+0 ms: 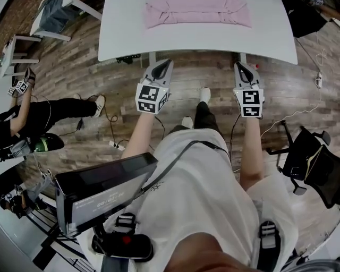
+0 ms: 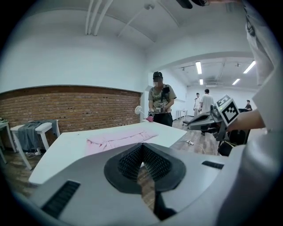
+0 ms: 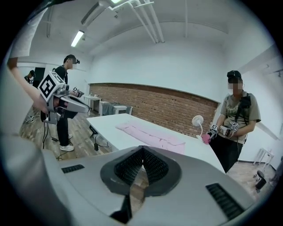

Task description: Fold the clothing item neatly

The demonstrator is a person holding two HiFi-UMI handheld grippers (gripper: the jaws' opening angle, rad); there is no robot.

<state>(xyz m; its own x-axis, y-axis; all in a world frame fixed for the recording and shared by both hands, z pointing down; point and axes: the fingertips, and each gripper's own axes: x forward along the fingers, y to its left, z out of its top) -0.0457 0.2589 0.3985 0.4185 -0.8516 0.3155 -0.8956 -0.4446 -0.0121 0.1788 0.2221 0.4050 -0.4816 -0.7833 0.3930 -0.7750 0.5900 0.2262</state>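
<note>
A pink garment (image 1: 197,13) lies folded flat on the white table (image 1: 122,37), also seen as a pink garment (image 2: 116,139) in the left gripper view and a pink garment (image 3: 150,136) in the right gripper view. My left gripper (image 1: 162,67) is shut and empty, held over the wooden floor short of the table's near edge. My right gripper (image 1: 241,69) is likewise shut with nothing in it, level with the left one. In each gripper view the jaws meet at their tips, left gripper (image 2: 142,146) and right gripper (image 3: 142,150).
A person (image 3: 234,128) with grippers stands at the table's far side, by a small white fan (image 3: 196,121). Another person (image 1: 37,114) is on the left. An office chair (image 1: 313,162) is at the right. Cables and a power strip (image 1: 117,145) lie on the floor.
</note>
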